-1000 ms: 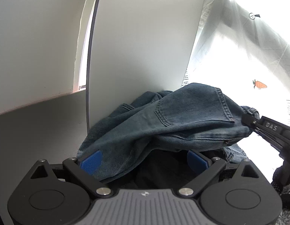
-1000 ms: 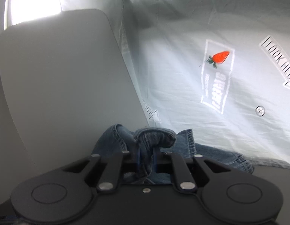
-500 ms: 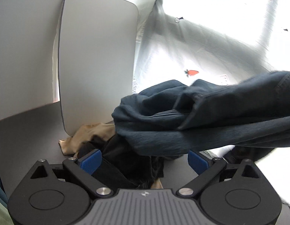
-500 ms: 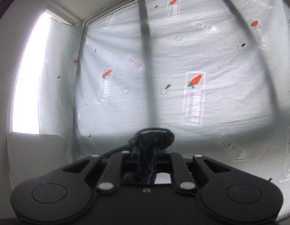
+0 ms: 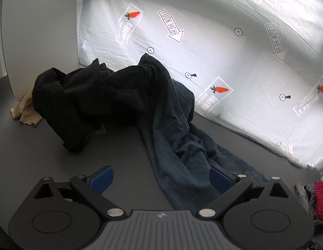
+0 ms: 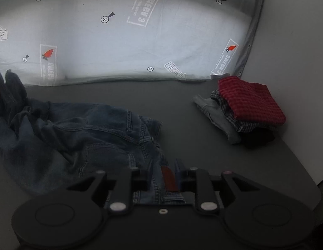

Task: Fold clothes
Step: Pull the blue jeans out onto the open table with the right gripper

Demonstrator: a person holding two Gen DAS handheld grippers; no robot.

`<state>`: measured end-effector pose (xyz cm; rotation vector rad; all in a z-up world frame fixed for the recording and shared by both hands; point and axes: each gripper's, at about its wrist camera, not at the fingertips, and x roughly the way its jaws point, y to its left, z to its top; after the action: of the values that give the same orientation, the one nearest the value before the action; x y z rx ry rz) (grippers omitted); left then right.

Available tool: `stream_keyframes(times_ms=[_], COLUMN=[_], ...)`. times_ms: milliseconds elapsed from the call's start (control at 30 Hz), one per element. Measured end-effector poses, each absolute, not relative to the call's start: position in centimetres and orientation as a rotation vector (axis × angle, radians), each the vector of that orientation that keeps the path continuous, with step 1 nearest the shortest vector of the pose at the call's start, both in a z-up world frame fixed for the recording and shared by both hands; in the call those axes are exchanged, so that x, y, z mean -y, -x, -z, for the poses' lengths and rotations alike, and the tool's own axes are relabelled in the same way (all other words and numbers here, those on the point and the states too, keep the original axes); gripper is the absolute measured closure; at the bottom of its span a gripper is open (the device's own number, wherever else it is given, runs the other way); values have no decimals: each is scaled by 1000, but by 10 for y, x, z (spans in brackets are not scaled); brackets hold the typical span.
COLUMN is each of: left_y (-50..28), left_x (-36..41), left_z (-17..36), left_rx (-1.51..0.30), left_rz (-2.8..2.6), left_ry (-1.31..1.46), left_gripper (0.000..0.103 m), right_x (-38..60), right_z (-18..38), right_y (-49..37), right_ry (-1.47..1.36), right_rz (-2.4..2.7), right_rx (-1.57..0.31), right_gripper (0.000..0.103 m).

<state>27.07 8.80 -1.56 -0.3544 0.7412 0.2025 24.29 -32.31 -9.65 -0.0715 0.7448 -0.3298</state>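
Right wrist: right hand-held gripper jaws opening, jeans waistband between; left hand-held gripper spread apart over jeans; bare tabletop toward the folded stack

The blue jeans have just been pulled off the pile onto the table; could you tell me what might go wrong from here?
1. The blue jeans still overlap the black garment, so spreading them could drag it along.
2. The right gripper is opening with the waistband between its fingers; the denim may settle crumpled.
3. The folded stack sits close by on the table; a wide sweep might topple it.
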Motion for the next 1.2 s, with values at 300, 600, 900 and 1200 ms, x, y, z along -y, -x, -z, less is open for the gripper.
stream_keyframes(times_ms=[300,600,900,1200], left_y=[-295,-350,-425,-458], left_x=[-85,-153,-184,-198], left_z=[10,40,60,86], left_rx=[-771,-822,-819,-853], left_rz=[-117,-117,-150,-246], left_ry=[288,419,312,261], left_gripper=[5,6,5,5], right_x=[243,127,6,-60], right_z=[106,118,166,249], right_y=[-278,-330,-432,-511], right_ry=[79,216,400,491], right_rz=[93,-168,-421,-415], right_rx=[-690,-640,-670,-788], right_gripper=[48,25,22,28])
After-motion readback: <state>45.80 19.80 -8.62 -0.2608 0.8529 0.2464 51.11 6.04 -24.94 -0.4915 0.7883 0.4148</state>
